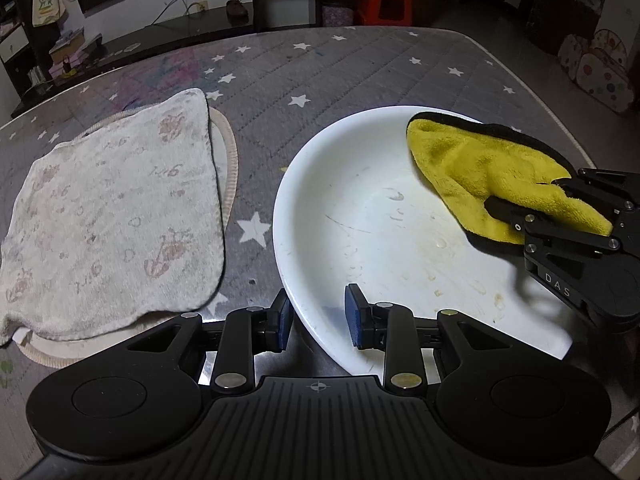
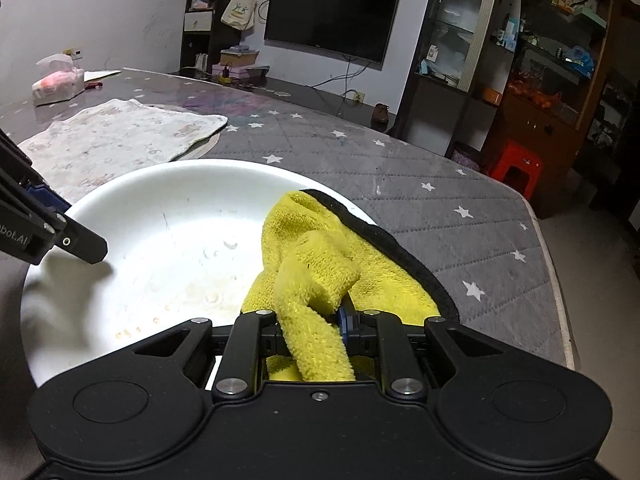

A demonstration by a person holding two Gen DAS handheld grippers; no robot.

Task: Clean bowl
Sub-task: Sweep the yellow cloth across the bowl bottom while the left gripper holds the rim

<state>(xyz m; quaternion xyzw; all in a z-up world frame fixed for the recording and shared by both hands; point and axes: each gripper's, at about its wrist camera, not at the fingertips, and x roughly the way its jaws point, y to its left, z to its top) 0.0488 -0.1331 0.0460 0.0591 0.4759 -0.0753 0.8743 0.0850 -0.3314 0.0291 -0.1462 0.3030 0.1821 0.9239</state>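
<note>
A wide white bowl (image 1: 360,208) (image 2: 168,216) sits on the grey star-patterned table cover, its inside marked with droplets and faint brownish stains. My left gripper (image 1: 320,320) is shut on the bowl's near rim, one blue pad outside the wall and one inside; its fingers (image 2: 80,244) also show at the left of the right wrist view. My right gripper (image 2: 312,320) (image 1: 520,208) is shut on a yellow cloth with black edging (image 2: 320,264) (image 1: 480,160). The cloth lies bunched against the bowl's right inner wall and over its rim.
A pale printed towel (image 1: 112,208) (image 2: 108,140) lies over a round mat to the left of the bowl. A tissue pack (image 2: 56,84) sits at the far left of the table. The table's right edge (image 2: 552,264) drops to the floor, with a red stool (image 2: 516,168) beyond.
</note>
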